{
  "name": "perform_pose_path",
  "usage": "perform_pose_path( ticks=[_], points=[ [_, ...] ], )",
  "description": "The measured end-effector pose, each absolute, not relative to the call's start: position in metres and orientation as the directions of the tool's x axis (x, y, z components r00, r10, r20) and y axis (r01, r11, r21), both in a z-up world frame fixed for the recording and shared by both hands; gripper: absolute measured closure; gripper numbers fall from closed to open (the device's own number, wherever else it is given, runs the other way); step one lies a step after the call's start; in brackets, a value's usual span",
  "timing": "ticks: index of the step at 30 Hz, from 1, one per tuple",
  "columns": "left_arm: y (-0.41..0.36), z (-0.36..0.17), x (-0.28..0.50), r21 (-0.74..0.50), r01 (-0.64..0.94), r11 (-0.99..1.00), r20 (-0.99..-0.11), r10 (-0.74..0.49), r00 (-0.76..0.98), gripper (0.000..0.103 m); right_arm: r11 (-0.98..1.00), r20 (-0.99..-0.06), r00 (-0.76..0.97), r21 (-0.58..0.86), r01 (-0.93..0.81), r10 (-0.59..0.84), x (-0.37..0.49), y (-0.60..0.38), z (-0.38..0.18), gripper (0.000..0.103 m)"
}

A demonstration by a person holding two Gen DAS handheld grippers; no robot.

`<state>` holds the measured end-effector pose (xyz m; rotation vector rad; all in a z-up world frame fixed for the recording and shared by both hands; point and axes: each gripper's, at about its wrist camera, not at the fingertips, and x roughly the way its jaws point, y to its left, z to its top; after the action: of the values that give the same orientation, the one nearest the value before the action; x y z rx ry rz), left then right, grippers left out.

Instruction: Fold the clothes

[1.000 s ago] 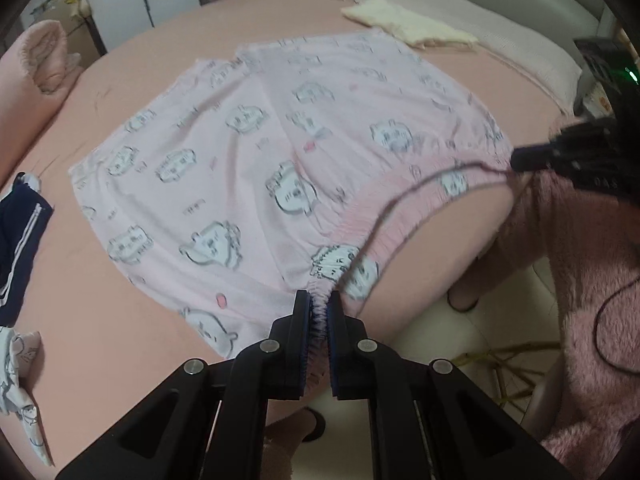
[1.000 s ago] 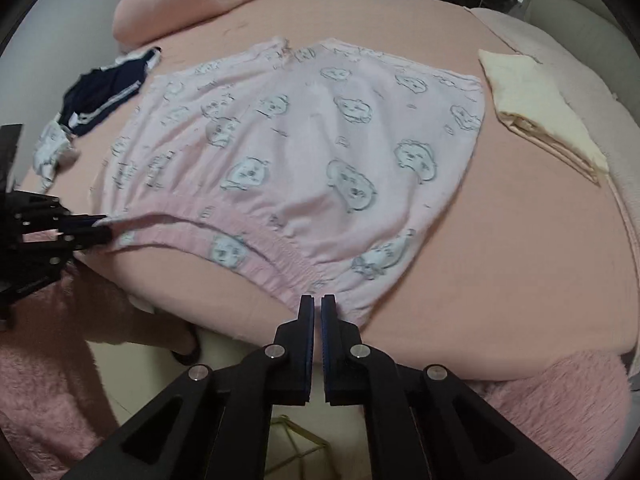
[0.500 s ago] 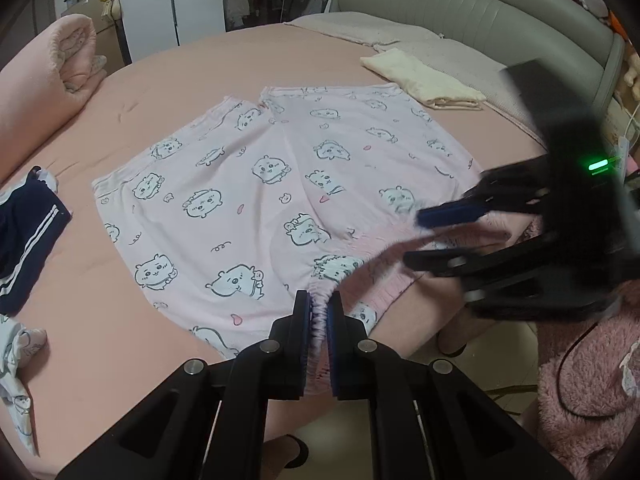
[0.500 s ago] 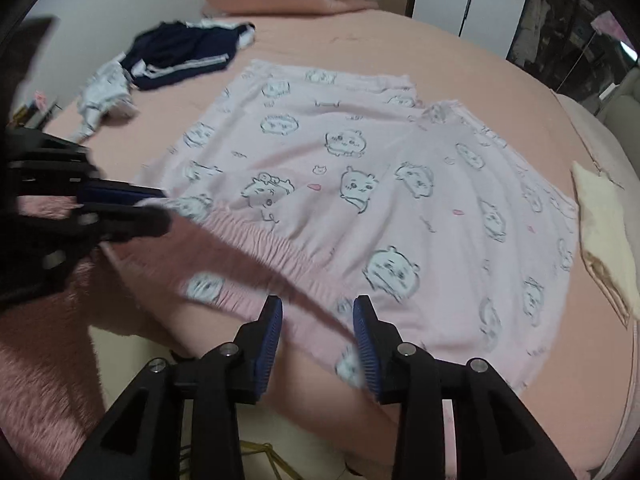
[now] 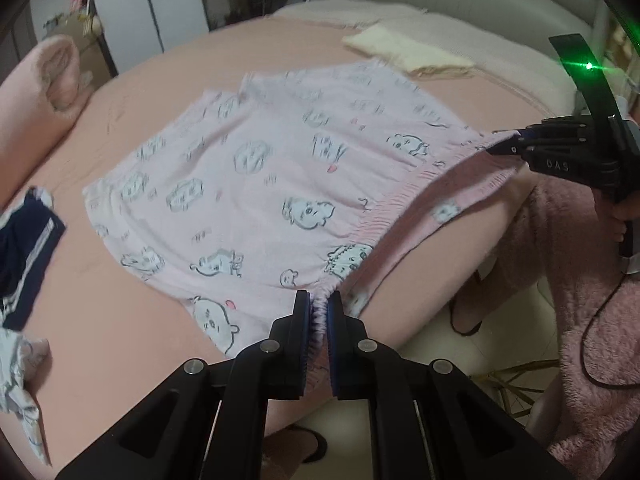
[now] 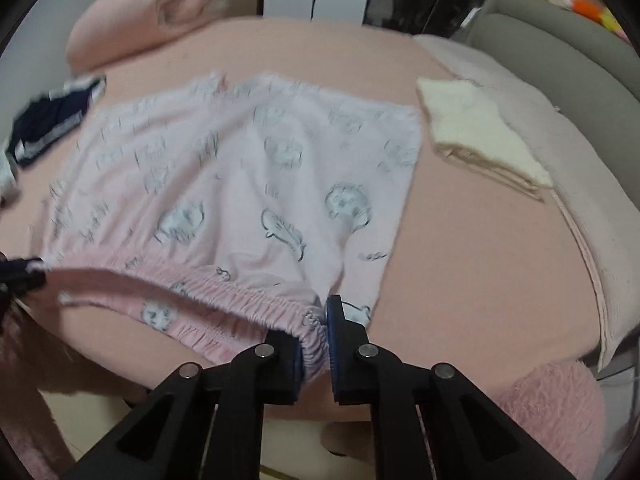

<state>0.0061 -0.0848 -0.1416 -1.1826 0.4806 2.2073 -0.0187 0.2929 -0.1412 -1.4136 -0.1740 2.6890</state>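
Observation:
Pink cartoon-print pyjama shorts (image 5: 280,184) lie spread on the pink bed (image 5: 132,300), their elastic waistband (image 6: 224,288) at the near edge. My left gripper (image 5: 319,312) is shut on the waistband's left corner. My right gripper (image 6: 314,328) is shut on the waistband's right corner; it also shows in the left wrist view (image 5: 504,146). The waistband is lifted and stretched between the two grippers, over the bed's edge. The left gripper also shows at the left edge of the right wrist view (image 6: 24,274).
A folded cream garment (image 6: 476,136) lies at the far right of the bed. Navy shorts with white stripes (image 5: 24,256) and a white printed garment (image 5: 20,376) lie at the left. A rolled pink blanket (image 6: 148,16) sits at the back. A grey headboard (image 6: 560,64) stands to the right.
My right gripper, open half a second ago, has closed on the waistband's right corner. The waistband is now pulled taut between both grippers. My left gripper kept its hold.

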Motion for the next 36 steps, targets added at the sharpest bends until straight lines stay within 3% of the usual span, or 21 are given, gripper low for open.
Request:
perform_pose_path(
  ticks=[4, 8, 10, 12, 13, 14, 15, 16, 21, 23, 24, 28, 30, 31, 33, 36],
  points=[
    [-0.086, -0.143, 0.006, 0.05, -0.664, -0.746, -0.862, 0.303, -0.406, 0.097, -0.994, -0.822, -0.56, -0.109, -0.017, 0.1, -0.006, 0.297, -0.133, 0.096],
    [-0.088, -0.174, -0.003, -0.037, -0.683, -0.729, -0.933, 0.271, -0.239, 0.094, -0.991, -0.917, -0.389, -0.121, 0.047, 0.094, -0.011, 0.295, -0.181, 0.095],
    [-0.088, -0.172, -0.008, -0.07, -0.678, -0.731, -0.935, 0.285, -0.211, 0.091, -0.999, -0.932, -0.36, -0.051, 0.012, 0.043, -0.019, 0.308, -0.187, 0.093],
    [-0.091, -0.168, -0.01, -0.115, -0.672, -0.732, -0.935, 0.309, -0.176, 0.081, -1.0, -0.936, -0.35, -0.029, 0.001, 0.027, -0.021, 0.314, -0.18, 0.081],
    [-0.094, -0.166, -0.011, -0.144, -0.667, -0.731, -0.933, 0.325, -0.154, 0.061, -1.0, -0.938, -0.347, -0.019, -0.006, 0.02, -0.021, 0.317, -0.176, 0.076],
    [-0.099, -0.163, -0.011, -0.165, -0.661, -0.732, -0.931, 0.337, -0.142, 0.035, -1.0, -0.934, -0.356, -0.022, -0.013, 0.025, -0.019, 0.32, -0.172, 0.064],
    [-0.105, -0.158, -0.011, -0.17, -0.651, -0.74, -0.925, 0.348, -0.153, 0.026, -1.0, -0.93, -0.368, -0.011, -0.028, 0.02, -0.015, 0.325, -0.167, 0.054],
    [-0.111, -0.153, -0.01, -0.175, -0.641, -0.747, -0.919, 0.358, -0.166, 0.025, -0.999, -0.925, -0.381, 0.004, -0.042, 0.013, -0.012, 0.331, -0.162, 0.053],
    [-0.152, -0.113, -0.015, -0.155, -0.553, -0.818, -0.829, 0.412, -0.377, 0.029, -0.981, -0.865, -0.48, 0.189, -0.039, -0.148, -0.002, 0.348, -0.123, 0.053],
    [-0.146, -0.117, -0.025, -0.106, -0.546, -0.831, -0.842, 0.367, -0.396, 0.045, -0.967, -0.84, -0.489, 0.251, 0.031, -0.234, -0.006, 0.337, -0.113, 0.051],
    [-0.142, -0.12, -0.03, -0.081, -0.543, -0.836, -0.848, 0.344, -0.403, 0.048, -0.955, -0.843, -0.451, 0.278, 0.1, -0.293, -0.01, 0.321, -0.113, 0.05],
    [-0.115, -0.152, -0.033, 0.035, -0.603, -0.797, -0.902, 0.235, -0.362, 0.052, -0.99, -0.843, -0.519, 0.11, 0.085, -0.139, -0.021, 0.295, -0.116, 0.05],
    [-0.102, -0.177, -0.026, 0.118, -0.648, -0.753, -0.937, 0.131, -0.323, 0.051, -0.998, -0.85, -0.525, 0.054, -0.022, -0.034, -0.026, 0.308, -0.125, 0.05],
    [-0.103, -0.177, -0.022, 0.134, -0.653, -0.745, -0.929, 0.135, -0.344, 0.051, -0.997, -0.857, -0.516, 0.022, -0.069, 0.016, -0.029, 0.315, -0.13, 0.05],
    [-0.115, -0.174, -0.026, 0.087, -0.624, -0.777, -0.943, 0.137, -0.302, 0.051, -0.996, -0.927, -0.365, -0.083, -0.032, 0.089, -0.037, 0.326, -0.163, 0.05],
    [-0.135, -0.171, -0.032, 0.074, -0.58, -0.811, -0.955, 0.11, -0.276, 0.051, -0.993, -0.957, -0.291, 0.037, -0.108, -0.004, -0.027, 0.36, -0.177, 0.05]
  ],
)
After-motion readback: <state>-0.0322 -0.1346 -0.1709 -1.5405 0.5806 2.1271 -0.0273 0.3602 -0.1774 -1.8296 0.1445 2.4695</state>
